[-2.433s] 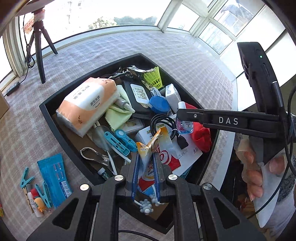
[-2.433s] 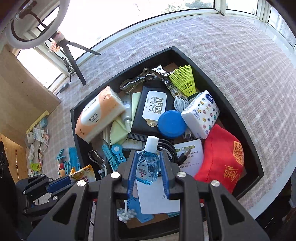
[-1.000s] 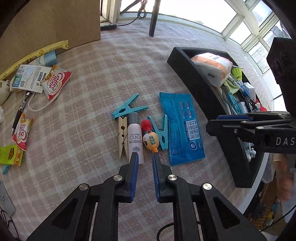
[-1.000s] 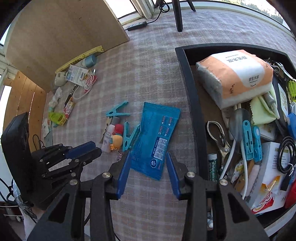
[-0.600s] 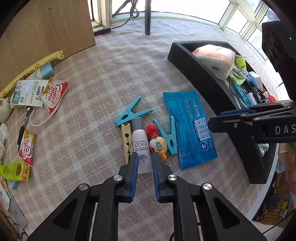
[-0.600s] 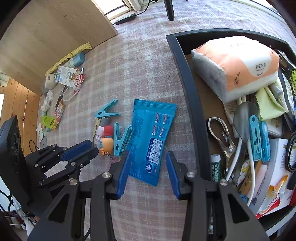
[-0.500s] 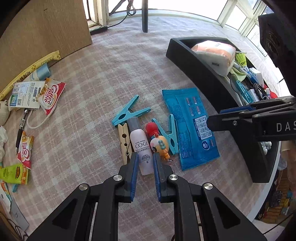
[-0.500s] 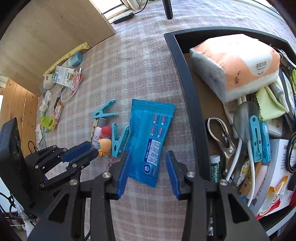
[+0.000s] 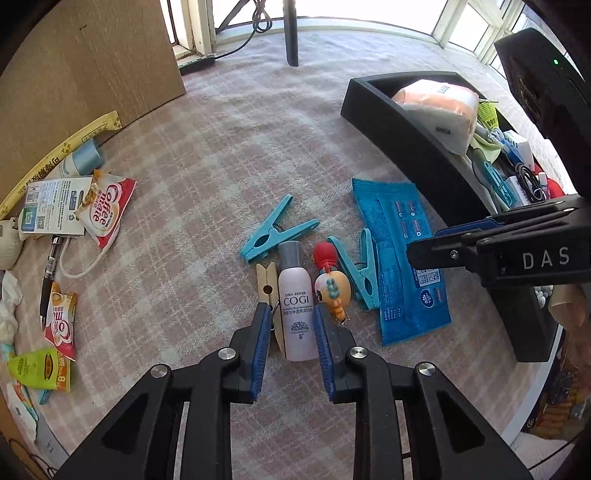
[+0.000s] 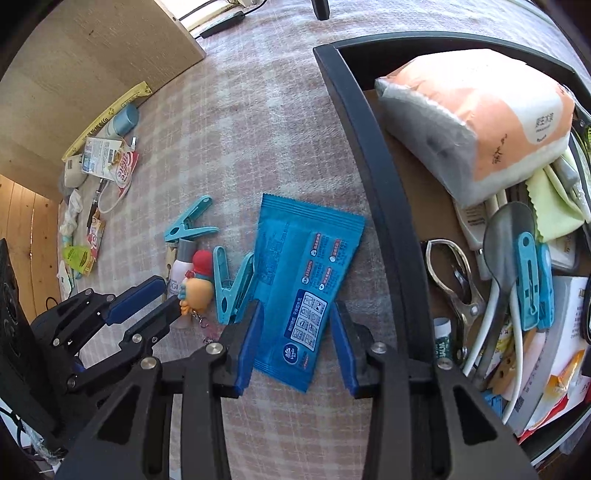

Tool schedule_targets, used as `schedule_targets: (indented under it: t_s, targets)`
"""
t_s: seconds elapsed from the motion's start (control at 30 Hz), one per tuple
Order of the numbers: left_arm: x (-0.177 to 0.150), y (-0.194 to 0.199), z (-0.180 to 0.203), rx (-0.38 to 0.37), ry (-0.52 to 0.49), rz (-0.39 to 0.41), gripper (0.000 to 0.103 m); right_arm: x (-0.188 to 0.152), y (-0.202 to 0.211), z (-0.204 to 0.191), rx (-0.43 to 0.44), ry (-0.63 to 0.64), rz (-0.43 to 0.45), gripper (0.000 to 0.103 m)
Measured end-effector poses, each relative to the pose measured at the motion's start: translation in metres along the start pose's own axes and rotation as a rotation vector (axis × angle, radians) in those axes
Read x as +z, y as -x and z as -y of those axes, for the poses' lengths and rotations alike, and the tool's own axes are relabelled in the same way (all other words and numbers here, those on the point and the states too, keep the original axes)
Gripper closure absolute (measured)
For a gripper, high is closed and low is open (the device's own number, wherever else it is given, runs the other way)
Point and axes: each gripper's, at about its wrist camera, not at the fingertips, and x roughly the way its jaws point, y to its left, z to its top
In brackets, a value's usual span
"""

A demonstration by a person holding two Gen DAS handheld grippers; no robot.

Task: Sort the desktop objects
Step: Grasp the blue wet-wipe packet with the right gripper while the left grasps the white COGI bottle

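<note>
My left gripper (image 9: pixel 290 319) is open, its jaws either side of the lower end of a white COGI bottle (image 9: pixel 296 310) lying on the checked cloth. A wooden peg (image 9: pixel 269 286), a red and orange toy keychain (image 9: pixel 330 282) and two blue clothes pegs (image 9: pixel 275 230) lie beside it. My right gripper (image 10: pixel 293 321) is open over the near end of a flat blue packet (image 10: pixel 303 284). The black tray (image 10: pixel 388 192) full of sorted items stands to the right. The left gripper also shows in the right wrist view (image 10: pixel 155 299), around the bottle.
An orange tissue pack (image 10: pixel 491 107), spoon, pegs and clips fill the tray. Sachets (image 9: pixel 109 216), a pen, a cable and papers lie at the cloth's left edge. A cardboard board (image 9: pixel 85 59) stands behind them. A tripod leg (image 9: pixel 291 33) stands at the back.
Both grippers left the tray, where they held a sachet and a small bottle, and came empty to the cloth. The left one has lowered around the COGI bottle, the right one over the blue packet.
</note>
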Motion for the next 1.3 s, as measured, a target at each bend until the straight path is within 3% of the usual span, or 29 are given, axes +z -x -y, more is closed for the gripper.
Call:
schedule_targets:
  t_s: [0.2, 0.27, 0.3, 0.4, 0.57, 0.73, 0.9, 0.97, 1.3]
  targets:
    - [0.000, 0.001, 0.013, 0.003, -0.050, 0.003, 0.086, 0.002, -0.004, -0.006, -0.023, 0.009, 0.010, 0.067]
    - [-0.001, 0.000, 0.014, 0.034, -0.082, 0.007, 0.086, 0.003, -0.005, -0.007, -0.030, 0.016, 0.008, 0.073]
    - [-0.001, 0.000, 0.010, 0.031, -0.073, 0.006, 0.086, 0.003, -0.006, -0.006, -0.030, 0.014, 0.007, 0.080]
    - [0.002, 0.004, -0.005, 0.031, -0.035, 0.010, 0.087, 0.007, -0.010, -0.005, -0.038, 0.011, -0.005, 0.085]
    - [-0.004, 0.010, -0.022, 0.069, -0.012, 0.006, 0.087, 0.011, -0.015, -0.016, -0.061, 0.044, -0.014, 0.084]
    - [-0.012, 0.017, -0.010, 0.051, -0.038, 0.012, 0.088, 0.014, -0.019, -0.032, -0.084, 0.074, 0.003, 0.085]
    - [-0.011, 0.022, -0.011, -0.008, -0.028, 0.022, 0.085, 0.012, -0.019, -0.037, -0.100, 0.104, 0.017, 0.094]
    - [-0.008, 0.017, -0.010, 0.028, -0.036, 0.009, 0.086, 0.012, -0.019, -0.037, -0.097, 0.103, 0.015, 0.095]
    - [0.006, -0.005, -0.022, 0.044, -0.031, -0.031, 0.084, 0.020, -0.023, -0.043, -0.100, 0.104, -0.001, 0.093]
